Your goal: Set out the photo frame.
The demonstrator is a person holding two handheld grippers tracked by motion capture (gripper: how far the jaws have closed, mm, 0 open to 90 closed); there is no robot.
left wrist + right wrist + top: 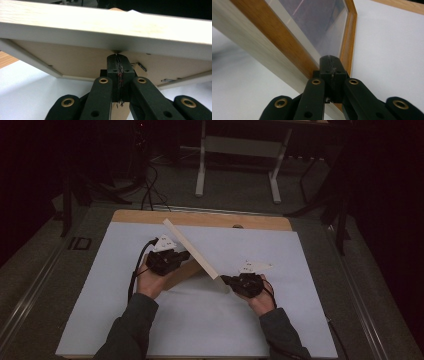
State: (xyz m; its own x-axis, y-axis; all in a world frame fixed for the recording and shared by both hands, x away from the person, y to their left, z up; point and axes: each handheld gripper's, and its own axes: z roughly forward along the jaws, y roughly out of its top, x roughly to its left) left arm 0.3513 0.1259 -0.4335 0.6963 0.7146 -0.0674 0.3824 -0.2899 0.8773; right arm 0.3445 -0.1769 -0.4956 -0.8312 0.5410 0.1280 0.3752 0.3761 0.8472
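Left hand: the left hand (152, 279) comes up from the near edge of the table, forearm in a dark grey sleeve (131, 327), wrist bent inward toward the middle.
Left gripper: the black two-jaw left gripper (181, 255) has its jaws pressed together with no gap, tips touching the underside of the frame's edge; whether they pinch anything I cannot tell.
Right hand: the right hand (257, 297) reaches in from the near right, palm around the gripper body.
Right gripper: the black right gripper (226, 280) has its jaws clenched tight at the frame's lower corner; a real grasp cannot be confirmed.
Frame: the pale wooden rectangular picture frame (192, 249) stands tilted on edge near the middle of the table, between the two grippers.
Frame materials: smooth light-grained outer rim, warmer brown inner face, glossy reflective glass pane (317, 22), flat tan backing board (82, 61) with small metal clips.
Table: white matte sheet (125, 320) over a wooden table (200, 219), bare wood along the far edge.
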